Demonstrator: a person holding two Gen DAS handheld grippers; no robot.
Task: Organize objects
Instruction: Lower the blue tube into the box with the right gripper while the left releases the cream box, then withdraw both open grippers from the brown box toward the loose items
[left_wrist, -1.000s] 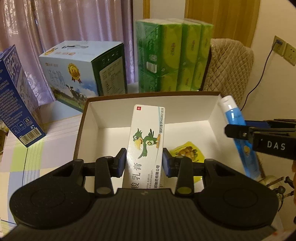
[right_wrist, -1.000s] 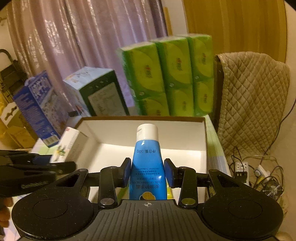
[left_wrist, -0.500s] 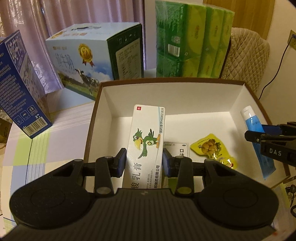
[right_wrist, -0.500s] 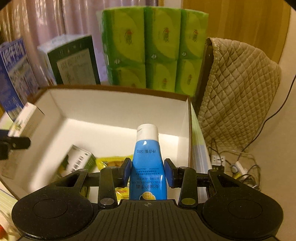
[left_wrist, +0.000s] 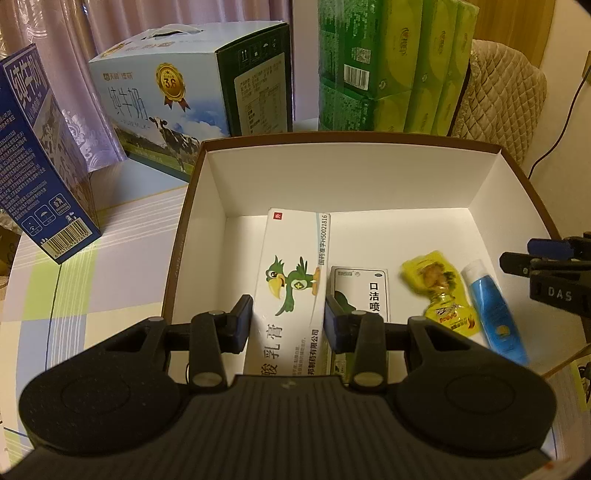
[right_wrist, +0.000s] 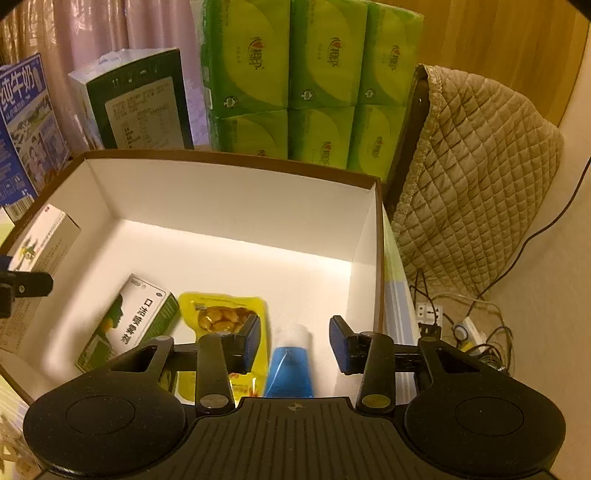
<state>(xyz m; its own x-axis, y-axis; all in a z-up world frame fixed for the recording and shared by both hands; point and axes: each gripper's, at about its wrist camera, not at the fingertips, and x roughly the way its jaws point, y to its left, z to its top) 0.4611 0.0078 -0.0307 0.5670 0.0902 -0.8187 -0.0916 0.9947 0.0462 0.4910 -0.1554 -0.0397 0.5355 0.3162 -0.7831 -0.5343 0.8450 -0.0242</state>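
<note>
Pinching a white ointment carton (left_wrist: 291, 284) between its jaws, the left gripper (left_wrist: 289, 322) holds it above the left part of the open box (left_wrist: 351, 142). The right gripper (right_wrist: 293, 341) hangs over the box's right side, jaws spread, with the blue tube (right_wrist: 290, 363) loose between them, lying near the box's right wall. A yellow snack packet (right_wrist: 221, 317) and a green-and-white carton (right_wrist: 129, 326) rest on the box floor, left of the tube.

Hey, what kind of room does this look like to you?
Probably a room in a home: curtains behind, stacked tissue packs and a milk carton case on a checked tablecloth.
</note>
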